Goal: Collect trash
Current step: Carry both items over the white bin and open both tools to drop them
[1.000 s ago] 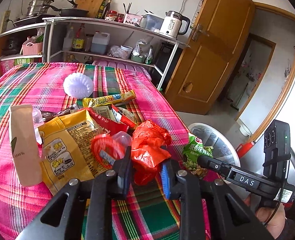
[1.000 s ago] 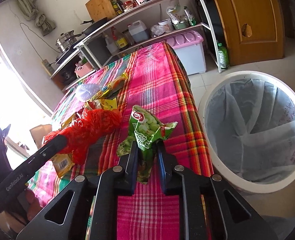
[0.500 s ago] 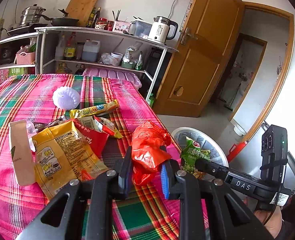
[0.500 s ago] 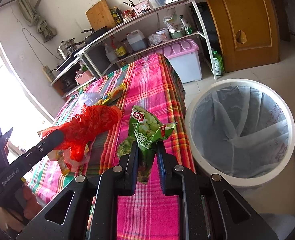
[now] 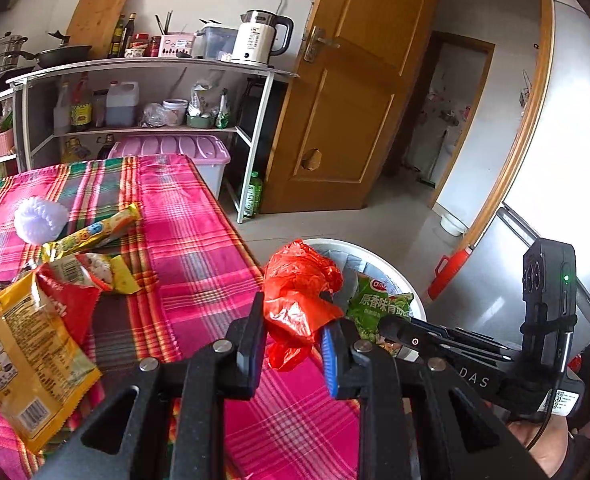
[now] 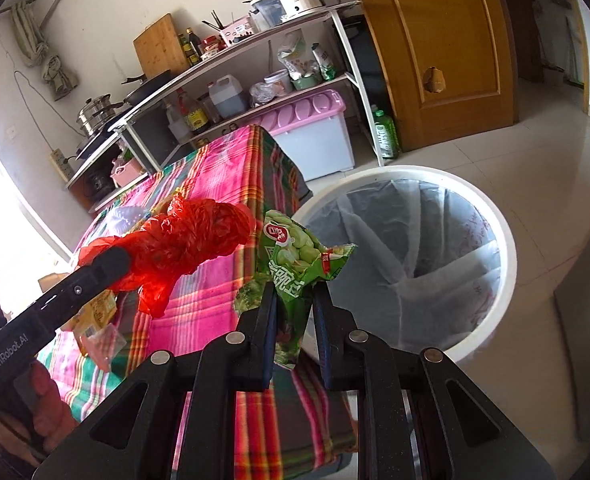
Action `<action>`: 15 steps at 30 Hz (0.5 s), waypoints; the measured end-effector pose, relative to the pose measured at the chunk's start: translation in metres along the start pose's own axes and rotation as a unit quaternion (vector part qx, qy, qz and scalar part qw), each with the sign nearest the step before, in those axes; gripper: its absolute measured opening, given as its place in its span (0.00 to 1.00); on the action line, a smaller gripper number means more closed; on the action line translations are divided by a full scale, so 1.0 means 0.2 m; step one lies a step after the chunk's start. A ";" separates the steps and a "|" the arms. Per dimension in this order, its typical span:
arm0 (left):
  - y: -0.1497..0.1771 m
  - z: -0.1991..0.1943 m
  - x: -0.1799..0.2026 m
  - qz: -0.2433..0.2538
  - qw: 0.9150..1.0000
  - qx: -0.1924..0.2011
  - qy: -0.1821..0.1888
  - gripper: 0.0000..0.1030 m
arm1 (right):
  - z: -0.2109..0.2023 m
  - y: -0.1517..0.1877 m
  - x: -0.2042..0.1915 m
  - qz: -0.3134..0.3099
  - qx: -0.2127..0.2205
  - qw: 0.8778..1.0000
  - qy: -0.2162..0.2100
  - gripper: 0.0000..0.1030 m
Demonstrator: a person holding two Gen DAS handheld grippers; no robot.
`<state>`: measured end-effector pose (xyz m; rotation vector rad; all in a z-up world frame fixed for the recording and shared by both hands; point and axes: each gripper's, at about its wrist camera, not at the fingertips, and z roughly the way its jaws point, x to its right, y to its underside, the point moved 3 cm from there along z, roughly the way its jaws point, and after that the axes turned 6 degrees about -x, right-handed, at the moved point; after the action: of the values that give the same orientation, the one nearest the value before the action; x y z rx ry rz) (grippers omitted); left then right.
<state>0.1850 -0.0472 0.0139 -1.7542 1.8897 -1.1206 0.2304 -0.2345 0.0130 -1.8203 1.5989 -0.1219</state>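
My left gripper (image 5: 293,316) is shut on a crumpled red plastic bag (image 5: 301,284), held at the table's right edge just before the white bin (image 5: 375,256). My right gripper (image 6: 295,296) is shut on a green snack packet (image 6: 299,260), raised beside the bin (image 6: 491,208), which has a pale liner. In the right wrist view the left gripper (image 6: 107,264) shows with the red bag (image 6: 183,244) at its tip; in the left wrist view the right gripper (image 5: 387,326) carries the green packet (image 5: 379,306) over the bin rim.
On the plaid tablecloth (image 5: 199,248) lie a yellow packet (image 5: 27,356), a red wrapper (image 5: 71,300), a long yellow candy wrapper (image 5: 95,232) and a white ball (image 5: 39,220). A shelf rack (image 5: 143,80), a pink storage box (image 5: 183,152) and a wooden door (image 5: 351,92) stand behind.
Both grippers have carried their loads to the right, off the pile and toward the bin. The red bag now hangs at the table's edge and the green packet is by the bin's rim.
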 end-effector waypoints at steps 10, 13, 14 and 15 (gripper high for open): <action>-0.06 0.23 0.17 0.027 0.999 -0.032 0.020 0.24 | 0.01 -0.04 0.25 0.033 -0.004 0.999 0.036 0.18; -0.06 0.31 0.20 0.028 0.998 -0.046 0.023 0.24 | 0.04 -0.05 0.31 0.040 -0.010 0.998 0.044 0.18; -0.06 0.33 0.20 0.028 0.998 -0.051 0.023 0.24 | 0.05 -0.05 0.33 0.042 -0.013 0.998 0.046 0.18; -0.06 0.35 0.20 0.027 0.998 -0.054 0.023 0.24 | 0.06 -0.05 0.35 0.044 -0.016 0.998 0.048 0.18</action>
<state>0.2352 -0.1069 -0.0115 -1.7353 2.0483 -1.0654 0.2601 -0.2923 -0.0156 -1.7882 1.7538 -0.1472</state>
